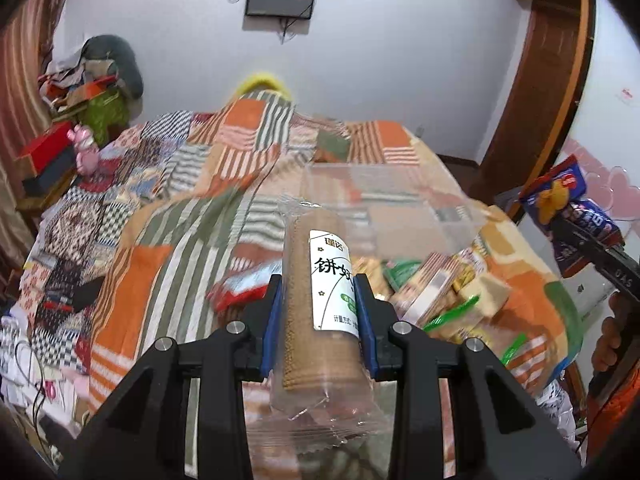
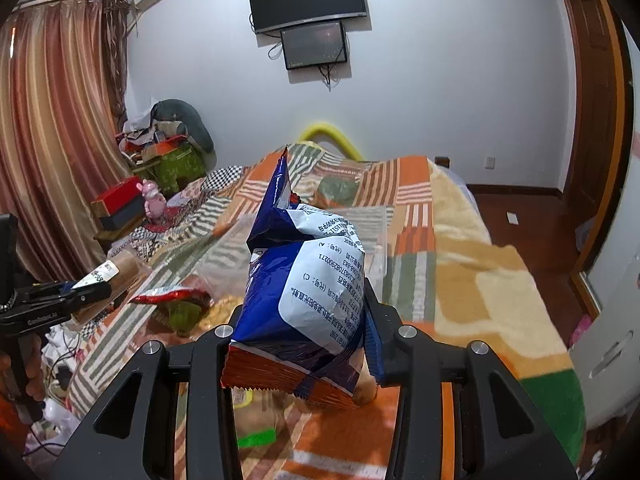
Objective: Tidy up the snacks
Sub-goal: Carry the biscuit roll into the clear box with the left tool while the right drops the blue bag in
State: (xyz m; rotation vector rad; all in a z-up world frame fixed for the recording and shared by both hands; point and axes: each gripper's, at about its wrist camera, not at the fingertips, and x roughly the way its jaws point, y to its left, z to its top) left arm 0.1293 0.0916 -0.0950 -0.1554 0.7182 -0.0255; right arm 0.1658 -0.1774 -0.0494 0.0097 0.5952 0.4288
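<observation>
The biscuit roll (image 1: pixel 320 304) in clear wrap was pinched between the left gripper (image 1: pixel 318 300) pads, jaws narrowed onto it, up above the patchwork bed (image 1: pixel 160 240). The right gripper (image 2: pixel 304 320) was clamped on a blue chip bag (image 2: pixel 308 292). More snacks (image 1: pixel 440 288) were piled by a clear bin (image 1: pixel 380 200).

glossy foil chip bag (image 2: pixel 304 280), seemingly woven blanket (image 2: pixel 460 280)
</observation>
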